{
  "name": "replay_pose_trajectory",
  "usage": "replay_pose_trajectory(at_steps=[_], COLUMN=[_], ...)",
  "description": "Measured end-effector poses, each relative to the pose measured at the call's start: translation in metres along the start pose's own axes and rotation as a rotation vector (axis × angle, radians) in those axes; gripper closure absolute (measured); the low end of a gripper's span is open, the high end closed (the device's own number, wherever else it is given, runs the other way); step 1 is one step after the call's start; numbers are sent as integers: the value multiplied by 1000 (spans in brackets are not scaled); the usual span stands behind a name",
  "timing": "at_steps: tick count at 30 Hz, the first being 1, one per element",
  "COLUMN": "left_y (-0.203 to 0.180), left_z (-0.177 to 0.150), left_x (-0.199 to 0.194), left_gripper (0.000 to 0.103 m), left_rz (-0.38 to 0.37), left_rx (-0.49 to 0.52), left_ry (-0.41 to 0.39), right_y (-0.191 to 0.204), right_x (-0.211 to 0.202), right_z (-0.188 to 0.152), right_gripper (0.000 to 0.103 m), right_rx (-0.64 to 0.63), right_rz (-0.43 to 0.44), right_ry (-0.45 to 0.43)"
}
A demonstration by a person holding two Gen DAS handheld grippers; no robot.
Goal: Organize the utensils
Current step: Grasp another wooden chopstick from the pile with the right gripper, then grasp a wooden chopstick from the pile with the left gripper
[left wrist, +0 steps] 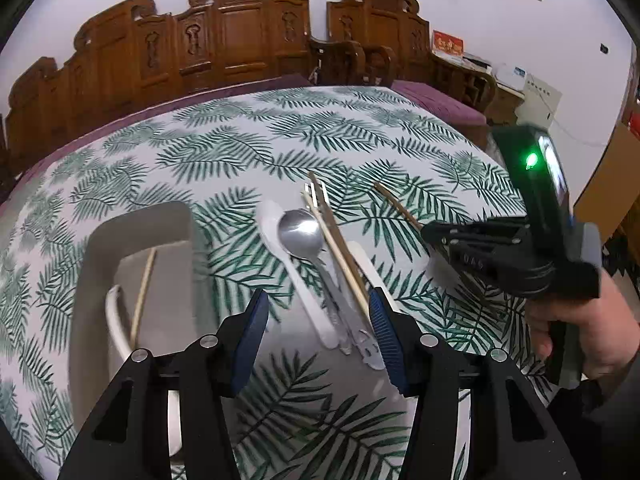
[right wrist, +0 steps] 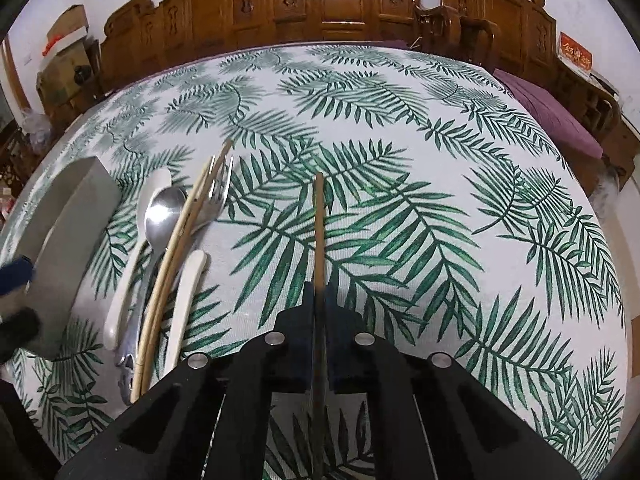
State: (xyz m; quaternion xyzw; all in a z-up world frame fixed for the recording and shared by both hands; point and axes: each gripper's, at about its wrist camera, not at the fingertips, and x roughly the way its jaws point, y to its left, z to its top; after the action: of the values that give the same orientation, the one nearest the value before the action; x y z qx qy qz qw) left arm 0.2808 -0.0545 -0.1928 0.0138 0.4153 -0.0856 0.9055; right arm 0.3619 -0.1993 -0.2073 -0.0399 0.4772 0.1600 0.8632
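Note:
A pile of utensils lies on the leaf-print tablecloth: a white plastic spoon [left wrist: 294, 268], a metal spoon [left wrist: 302, 232], a metal fork [left wrist: 316, 194], two wooden chopsticks [left wrist: 340, 252] and a white handle [left wrist: 372, 268]. My left gripper [left wrist: 318, 332] is open, hovering over the handle ends of the pile. A grey tray [left wrist: 96, 280] at left holds one chopstick [left wrist: 144, 292] and a white utensil [left wrist: 114, 320]. My right gripper [right wrist: 319, 300] is shut on a single chopstick [right wrist: 319, 224], held above the cloth; it also shows in the left wrist view [left wrist: 436, 236].
The pile also shows in the right wrist view, with the metal spoon [right wrist: 162, 216] left of the held chopstick, beside the tray [right wrist: 68, 232]. Carved wooden chairs [left wrist: 224, 40] stand behind the table's far edge. A purple cushion [right wrist: 552, 116] lies at the right.

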Motion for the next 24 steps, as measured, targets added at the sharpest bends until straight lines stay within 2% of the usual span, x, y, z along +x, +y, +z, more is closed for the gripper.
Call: replay_pose_trajectory(at_steps=[2,14,20,24], left_y=[-4,-22,-18,-19], left_z=[1,5,4,5], left_x=[7,50,69,71], left_gripper=[54,80,88,91], left_rz=[0,-30,-44,-50], left_rx=[5,11,-29,-30], left_ry=[6,68,106,102], right_y=[-1,-6,-3,0], right_x=[-4,-17,-18,-18], right_z=[2,8,8,8], right_gripper=[97,97,97,97], right_rx=[5,15,10,0], right_rz=[11,49,60,62], right_ry=[-12,-52,-57,-58])
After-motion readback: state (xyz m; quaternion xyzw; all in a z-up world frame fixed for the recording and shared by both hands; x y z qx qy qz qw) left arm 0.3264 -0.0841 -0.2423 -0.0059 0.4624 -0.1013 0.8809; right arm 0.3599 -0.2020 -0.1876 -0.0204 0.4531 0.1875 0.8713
